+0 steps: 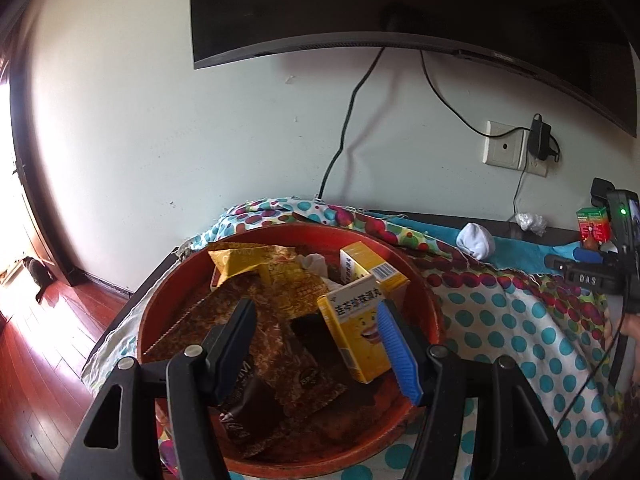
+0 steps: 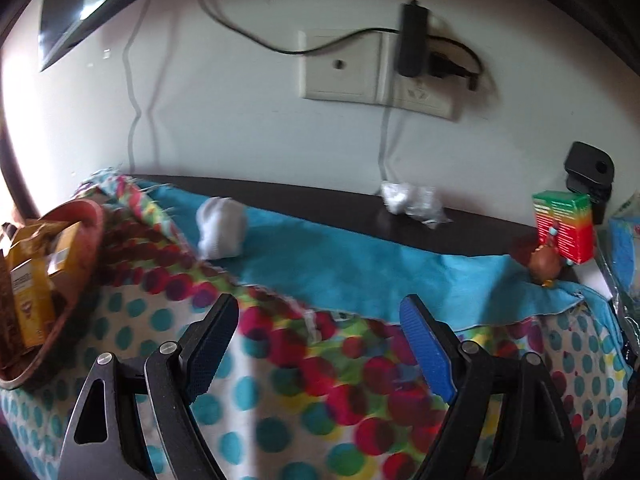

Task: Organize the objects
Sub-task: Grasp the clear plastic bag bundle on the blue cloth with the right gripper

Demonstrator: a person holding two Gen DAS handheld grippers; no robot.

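A round red tray (image 1: 432,312) sits on the dotted cloth and holds snack wrappers (image 1: 276,320) and two yellow boxes; the nearer yellow box (image 1: 356,336) leans right next to my left gripper's blue pad. My left gripper (image 1: 316,320) is open and empty just above the tray. My right gripper (image 2: 320,312) is open and empty over the dotted cloth (image 2: 320,380). A white sock ball (image 2: 220,228), a crumpled plastic wrap (image 2: 412,200), a red-green box (image 2: 564,228) and a small brown object (image 2: 544,264) lie farther back. The tray also shows at the left (image 2: 90,240).
A blue cloth (image 2: 360,268) covers the back of the dark tabletop. The wall behind carries a socket (image 2: 344,68) with a plugged adapter and hanging cables, under a mounted TV (image 1: 400,0). The right gripper's body shows in the left wrist view (image 1: 600,272). Wooden floor lies left.
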